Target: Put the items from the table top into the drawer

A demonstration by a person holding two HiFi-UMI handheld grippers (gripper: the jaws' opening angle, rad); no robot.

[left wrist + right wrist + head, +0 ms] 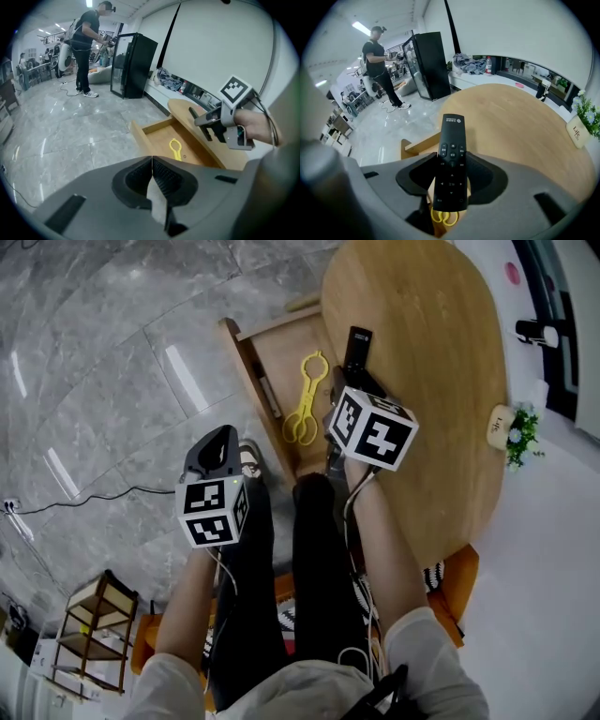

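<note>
Black and slim, a remote control (451, 140) is gripped lengthwise between the jaws of the right gripper (451, 177). Its buttoned face is turned up and its top end projects well beyond the pads. It is carried in the air where the edge of the round wooden table (515, 126) meets the open drawer (246, 357). Inside that drawer a pair of yellow tongs (304, 411) is already laid on the bottom. The left gripper (152, 174) is seen with its jaws pressed together on nothing, held off to the side above the grey floor (103, 362), apart from the drawer. The step in hand is judged to be the transfer of the remote control from table top to drawer, with the pick done and the placing not yet made. For the next move, the remote control would need to be brought over the drawer's bare bottom beside the tongs, lowered inside the walls, and only then let go. Catching the long body on a side wall is to be avoided. A small potted plant (521, 430) is seen at the table's edge, on the right of the head view.
</note>
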